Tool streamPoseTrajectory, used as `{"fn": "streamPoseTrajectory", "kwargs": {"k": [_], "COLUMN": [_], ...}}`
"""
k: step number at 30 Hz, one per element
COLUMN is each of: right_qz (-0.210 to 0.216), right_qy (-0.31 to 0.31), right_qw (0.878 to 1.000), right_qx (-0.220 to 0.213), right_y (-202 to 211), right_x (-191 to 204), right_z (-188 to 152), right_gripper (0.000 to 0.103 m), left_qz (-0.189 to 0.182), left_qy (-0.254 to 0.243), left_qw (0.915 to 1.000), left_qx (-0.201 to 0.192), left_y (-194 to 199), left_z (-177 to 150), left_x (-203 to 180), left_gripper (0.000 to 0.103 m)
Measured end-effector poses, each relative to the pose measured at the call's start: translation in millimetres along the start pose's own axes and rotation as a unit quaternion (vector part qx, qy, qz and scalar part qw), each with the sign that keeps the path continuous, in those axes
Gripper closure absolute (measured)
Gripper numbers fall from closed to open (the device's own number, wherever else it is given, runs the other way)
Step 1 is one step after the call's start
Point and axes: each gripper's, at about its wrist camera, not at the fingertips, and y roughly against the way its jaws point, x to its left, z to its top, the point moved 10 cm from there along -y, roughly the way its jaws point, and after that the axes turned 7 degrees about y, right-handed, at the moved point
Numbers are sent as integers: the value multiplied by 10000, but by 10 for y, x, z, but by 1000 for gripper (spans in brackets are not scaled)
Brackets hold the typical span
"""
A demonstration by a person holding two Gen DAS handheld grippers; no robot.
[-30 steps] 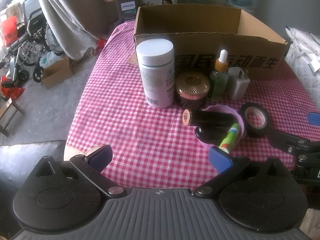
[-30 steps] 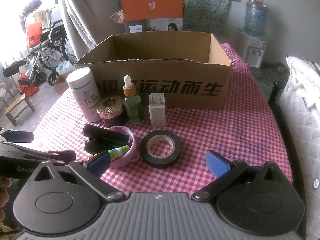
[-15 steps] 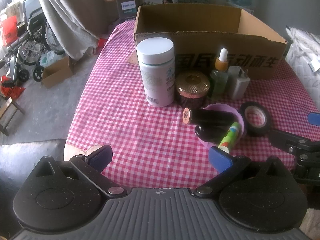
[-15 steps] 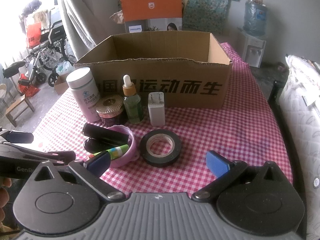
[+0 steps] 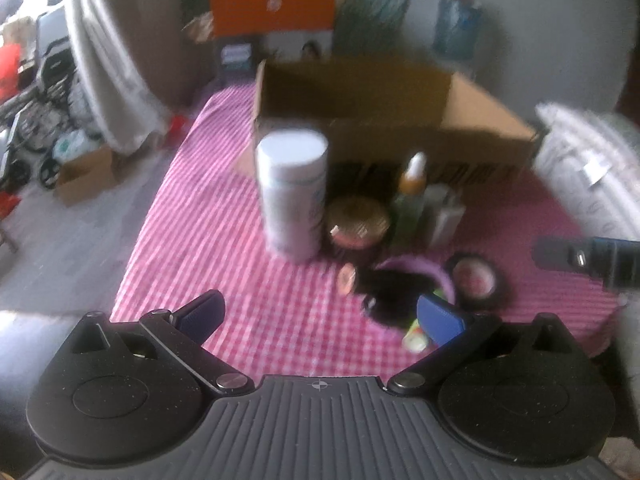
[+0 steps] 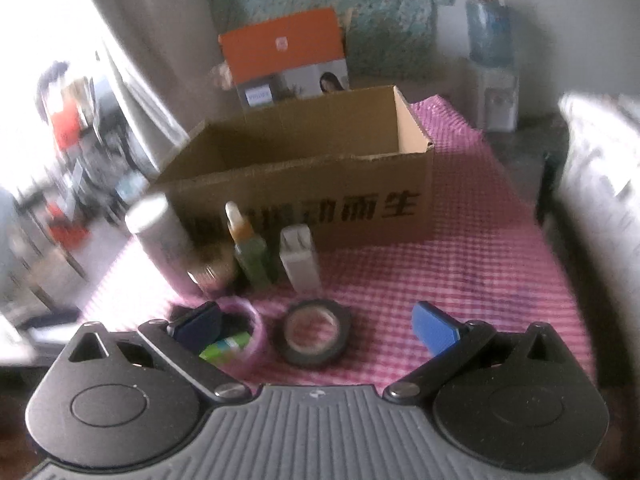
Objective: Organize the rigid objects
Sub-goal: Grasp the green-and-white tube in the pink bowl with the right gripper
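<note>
An open cardboard box stands at the back of a pink checked table. In front of it stand a white pill bottle, a gold-lidded jar, a green dropper bottle and a white charger. Nearer lie a purple bowl holding dark tubes and a green stick, and a black tape roll. My left gripper is open over the table's near edge. My right gripper is open, low over the tape roll. Both views are blurred.
An orange and white carton stands behind the box. A water dispenser is at the back right, white bedding at the right. A curtain and a wheelchair are beyond the table's left edge.
Both grippers have moved forward and both views have tilted. The right one has come down closer to the tape roll and bowl. Nothing on the table has shifted.
</note>
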Motion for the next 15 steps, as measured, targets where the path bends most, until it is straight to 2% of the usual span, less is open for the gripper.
{"fn": "streamPoseTrajectory", "kwargs": {"k": [1, 4, 6, 10, 11, 15], "right_qz": [215, 863, 1221, 1904, 2015, 2271], "right_qy": [-217, -756, -994, -1475, -1594, -1895], "right_qw": [9995, 9933, 9867, 9654, 9600, 9448], "right_qx": [-6, 155, 407, 996, 1116, 1410], "right_y": [-7, -89, -196, -449, -504, -632], "right_x": [-24, -34, 18, 199, 224, 308], "right_z": [37, 99, 71, -89, -127, -253], "right_gripper": [1, 15, 26, 35, 37, 51], "left_qz": [-166, -578, -701, -899, -940, -1032], "left_qy": [-56, -240, -391, -704, -753, -837], "left_qw": [9998, 9980, 9967, 9933, 9924, 9897], "left_qx": [-64, -89, -76, 192, 264, 529], "left_y": [8, -17, -52, -178, -192, -228], "left_z": [21, 53, 55, -34, -60, -169], "left_x": [-40, -175, -264, -429, -451, -498], "left_gripper": [1, 10, 14, 35, 43, 56]}}
